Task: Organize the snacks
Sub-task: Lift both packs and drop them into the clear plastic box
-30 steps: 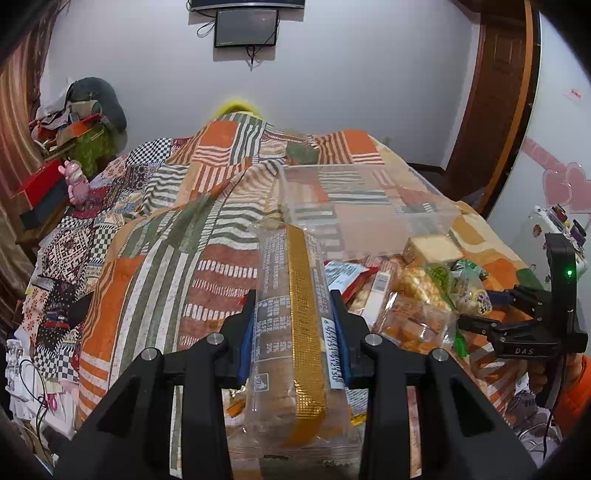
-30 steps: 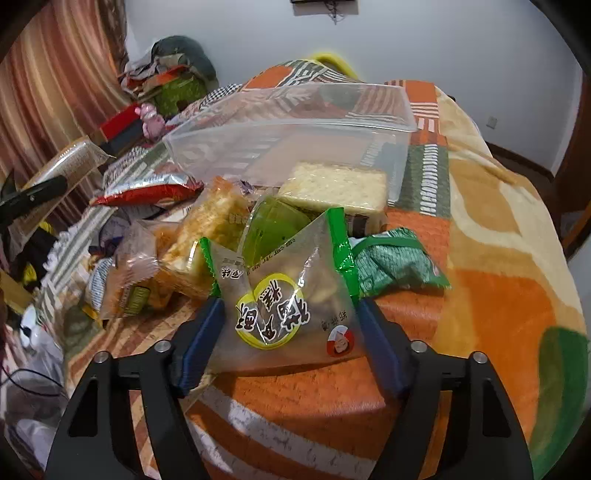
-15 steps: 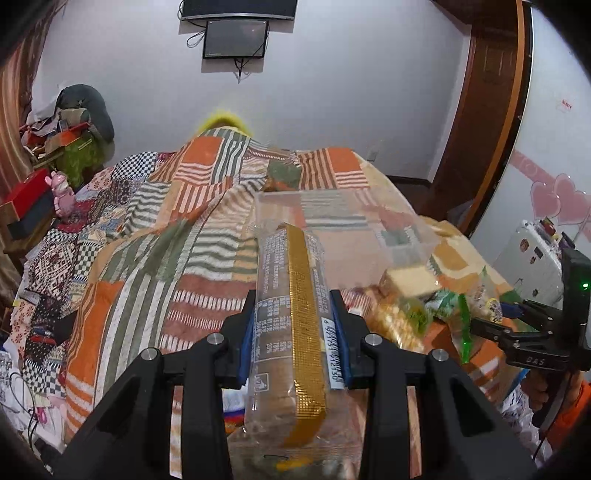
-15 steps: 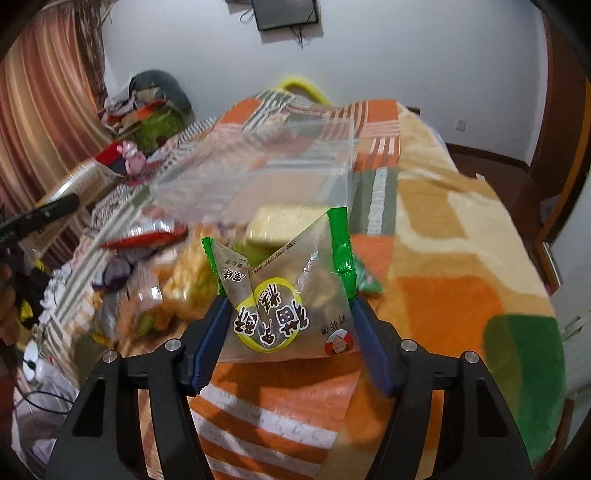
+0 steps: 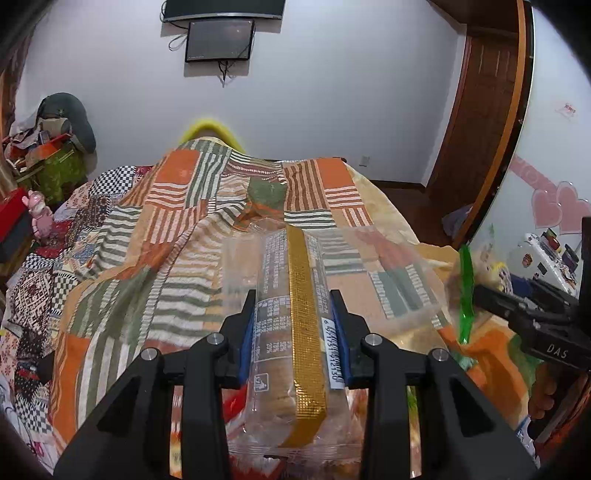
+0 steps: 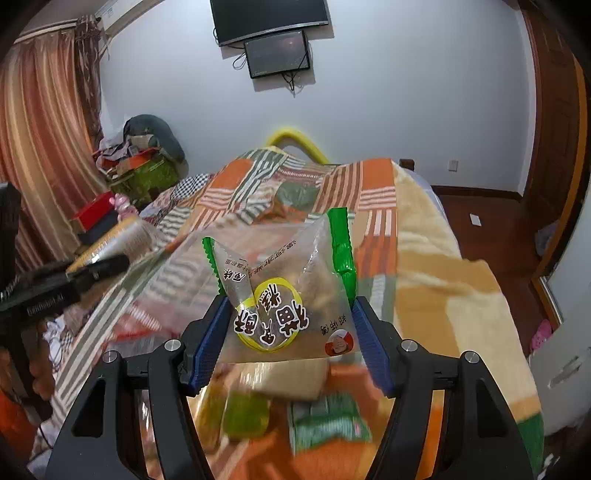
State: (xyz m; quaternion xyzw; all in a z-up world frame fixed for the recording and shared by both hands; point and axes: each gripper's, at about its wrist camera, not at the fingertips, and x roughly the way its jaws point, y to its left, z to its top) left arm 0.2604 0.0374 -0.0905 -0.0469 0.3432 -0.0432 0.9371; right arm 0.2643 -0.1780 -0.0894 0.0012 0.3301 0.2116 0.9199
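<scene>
My left gripper [image 5: 293,332] is shut on a long clear biscuit pack with a gold stripe [image 5: 295,306], held above the bed. My right gripper [image 6: 288,332] is shut on a clear snack bag with green edges and a yellow label [image 6: 284,295], also lifted. A clear plastic bin [image 5: 384,280] lies on the patchwork blanket ahead of both. The right gripper shows at the right edge of the left wrist view [image 5: 517,306]; the left gripper shows at the left of the right wrist view [image 6: 55,284]. Loose snack packs [image 6: 317,424] lie blurred below the right gripper.
A patchwork blanket [image 5: 155,258] covers the bed. Clutter and a red box [image 5: 14,218] stand at the left side. A brown door [image 5: 484,110] is at the right. A screen [image 5: 219,35] hangs on the far wall.
Both grippers have risen with their packs and tilted up, so the snack pile has dropped low in view. The bin now lies just beyond both packs.
</scene>
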